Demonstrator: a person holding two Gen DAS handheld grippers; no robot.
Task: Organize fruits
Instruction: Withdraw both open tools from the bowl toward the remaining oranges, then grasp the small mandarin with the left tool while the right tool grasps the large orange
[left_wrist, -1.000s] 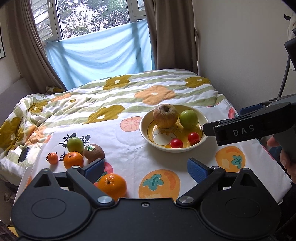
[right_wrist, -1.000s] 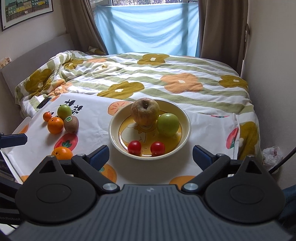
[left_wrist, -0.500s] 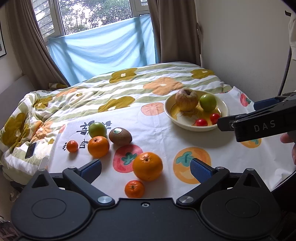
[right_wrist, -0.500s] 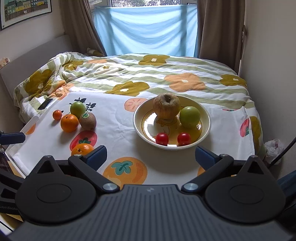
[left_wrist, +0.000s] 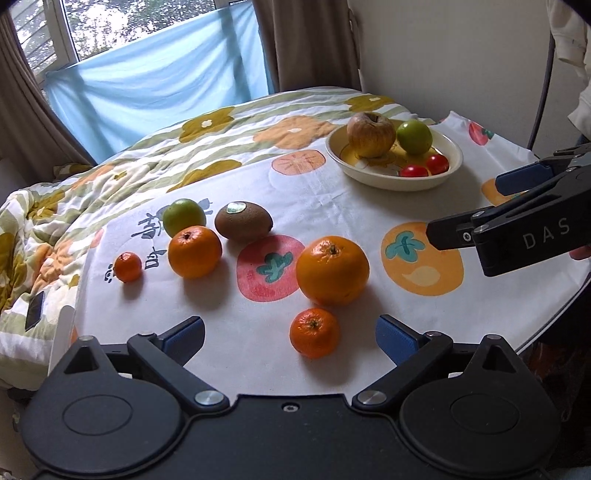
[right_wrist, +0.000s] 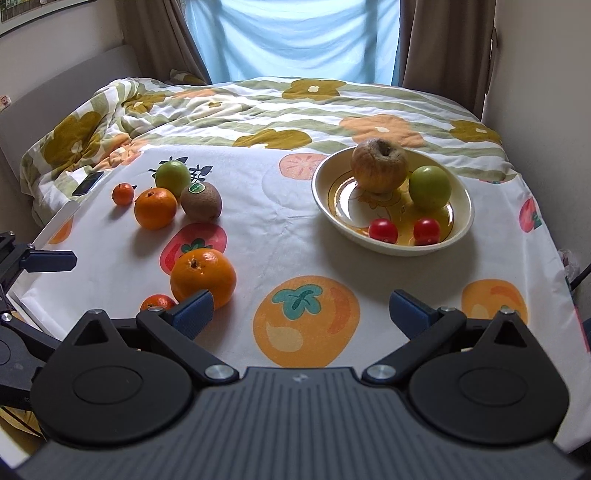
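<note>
A cream bowl (left_wrist: 448, 168) (right_wrist: 463, 229) holds a brown apple (right_wrist: 378, 164), a green apple (right_wrist: 430, 186) and two cherry tomatoes (right_wrist: 384, 229). Loose on the cloth lie a large orange (left_wrist: 332, 270) (right_wrist: 203, 277), a small mandarin (left_wrist: 314, 332), a kiwi (left_wrist: 243, 221), a medium orange (left_wrist: 194, 252), a green fruit (left_wrist: 183, 216) and a tiny mandarin (left_wrist: 127, 266). My left gripper (left_wrist: 290, 334) is open and empty, with the small mandarin between its fingers. My right gripper (right_wrist: 301, 314) is open and empty over the cloth, right of the large orange.
The fruit-print cloth covers a round table (left_wrist: 554, 314) set against a bed with a floral quilt (right_wrist: 258, 107). A phone (right_wrist: 88, 182) lies on the quilt at the left. A wall (left_wrist: 461, 55) stands close on the right.
My left gripper has swung left and forward to the loose fruits; the small mandarin now sits between its fingers. My right gripper has moved forward and lower over the cloth.
</note>
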